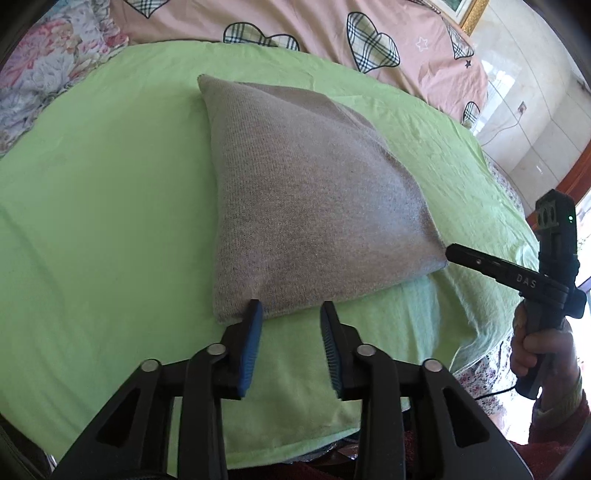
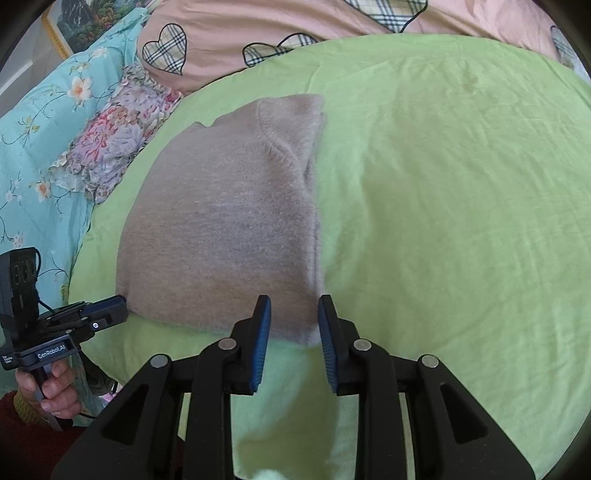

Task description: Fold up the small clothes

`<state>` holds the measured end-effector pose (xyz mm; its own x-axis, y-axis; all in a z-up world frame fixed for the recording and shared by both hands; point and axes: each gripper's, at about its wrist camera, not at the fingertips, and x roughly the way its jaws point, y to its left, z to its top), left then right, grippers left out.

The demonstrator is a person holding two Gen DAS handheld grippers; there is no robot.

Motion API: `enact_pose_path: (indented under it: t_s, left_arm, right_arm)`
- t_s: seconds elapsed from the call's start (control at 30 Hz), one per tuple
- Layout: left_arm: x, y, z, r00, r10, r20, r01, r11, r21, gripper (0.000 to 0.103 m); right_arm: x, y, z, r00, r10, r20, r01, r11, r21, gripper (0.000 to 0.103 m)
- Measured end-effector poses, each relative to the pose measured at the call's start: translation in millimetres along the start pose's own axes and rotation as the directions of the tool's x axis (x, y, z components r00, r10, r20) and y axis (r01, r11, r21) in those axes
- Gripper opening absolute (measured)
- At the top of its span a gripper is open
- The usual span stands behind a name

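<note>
A grey knitted garment (image 1: 306, 206) lies folded into a rough rectangle on the light green sheet (image 1: 103, 206). My left gripper (image 1: 291, 308) is open, its fingertips at the garment's near edge by its near left corner. In the right wrist view the garment (image 2: 221, 229) shows a collar seam at its far end. My right gripper (image 2: 294, 302) is open, straddling the garment's near right corner. The right gripper also shows in the left wrist view (image 1: 448, 251), touching the garment's right corner. The left gripper shows at the left of the right wrist view (image 2: 120, 304).
A pink quilt with plaid hearts (image 1: 332, 26) lies behind the green sheet. A floral pillow (image 2: 110, 140) and a turquoise floral cover (image 2: 33, 122) lie to the left. The bed's near edge drops off below the grippers (image 1: 369, 424). A tiled wall (image 1: 535, 110) stands at the right.
</note>
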<state>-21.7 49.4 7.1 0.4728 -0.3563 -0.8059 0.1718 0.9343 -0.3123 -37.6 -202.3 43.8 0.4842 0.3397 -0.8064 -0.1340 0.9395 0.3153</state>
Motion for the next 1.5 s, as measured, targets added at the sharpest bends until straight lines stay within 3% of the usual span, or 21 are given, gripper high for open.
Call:
enact_pose_path:
  t_s: [0.1, 0.27, 0.47, 0.73, 0.83, 1.23, 1.5]
  left_arm:
    - [-11.3, -11.2, -4.8, 0.996, 0.082, 0.038, -0.083, 0.996, 0.039, 0.060]
    - [-21.7, -22.6, -11.4, 0.986, 0.154, 0.071, -0.160, 0.983, 0.094, 0.067]
    - [-30.6, -16.7, -16.2, 0.976, 0.206, 0.071, -0.211, 0.974, 0.080, 0.080]
    - [-33.8, -6.6, -18.7, 0.950, 0.302, 0.075, -0.307, 0.949, 0.070, 0.081]
    - [-31.8, -11.3, -16.9, 0.954, 0.292, 0.072, -0.298, 0.950, 0.094, 0.081]
    - [-20.1, -23.0, 11.8, 0.935, 0.338, 0.103, -0.349, 0.930, 0.117, 0.086]
    - [-3.5, -22.2, 28.7, 0.928, 0.368, 0.061, -0.373, 0.920, 0.124, 0.087]
  right_arm:
    - [-13.7, 5.8, -9.1, 1.000, 0.002, 0.022, -0.002, 1.000, 0.009, 0.045]
    - [-22.7, 20.6, -27.7, 0.999, 0.002, 0.034, -0.002, 1.000, 0.015, 0.053]
    - [-25.1, 40.1, -45.1, 1.000, 0.006, 0.022, -0.005, 0.999, -0.043, 0.063]
    - [-31.2, 53.2, -46.7, 0.999, 0.007, 0.050, -0.001, 0.993, -0.117, 0.075]
    - [-26.4, 55.7, -41.2, 0.999, 0.004, 0.041, 0.001, 0.992, -0.129, 0.078]
    - [-17.2, 52.2, -13.8, 0.998, -0.013, 0.058, 0.020, 0.993, -0.120, 0.083]
    - [1.2, 58.4, 4.7, 1.000, -0.008, 0.004, 0.008, 0.987, -0.160, 0.084]
